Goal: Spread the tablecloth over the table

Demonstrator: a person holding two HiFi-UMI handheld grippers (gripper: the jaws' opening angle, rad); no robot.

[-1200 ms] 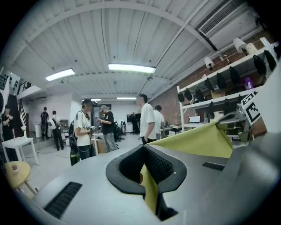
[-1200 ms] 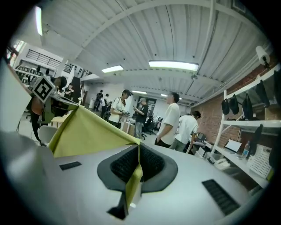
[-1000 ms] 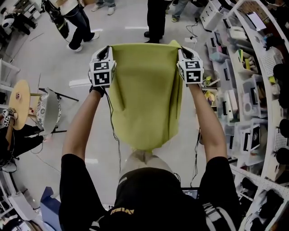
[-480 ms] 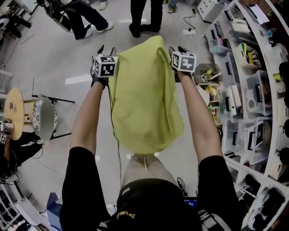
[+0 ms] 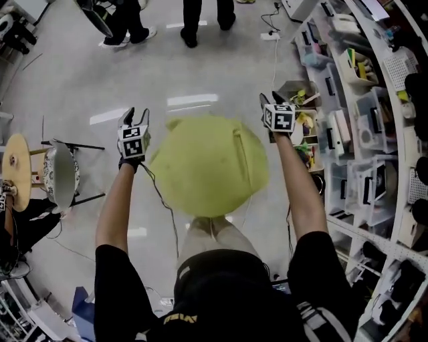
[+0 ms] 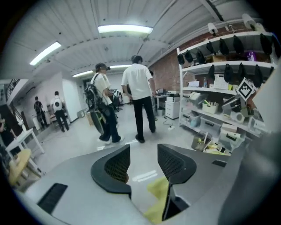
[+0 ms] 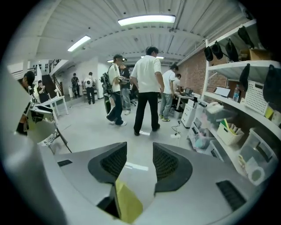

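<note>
Nearest, two bare forearms are stretched forward from black sleeves, and a tool is held in each hand. The left tool [image 5: 136, 115] is seen with its jaws standing wide apart, having just been opened. Nothing is gripped between them, and only floor shows in the gap. A scrap of the yellow-green tablecloth [image 5: 208, 167] is seen low down at the root of the jaws in the left gripper view, clear of the pads. The right tool [image 5: 269, 100] is likewise held fully open, its jaws also just opened. A fold of the same cloth is seen below the jaws, not pinched by them.

Between the two tools the tablecloth is billowed into a rounded dome, with its edges just beside each tool. What lies under it cannot be told, and no counter can be made out.

Beyond it, the pale glossy floor [image 5: 80, 87] is spread out, with a round wooden stool [image 5: 17, 163] at the left edge. Shelves [image 5: 374, 133] crowded with bins are ranged along the right. Farthest off, people [image 5: 200, 17] are seen standing on the floor.
</note>
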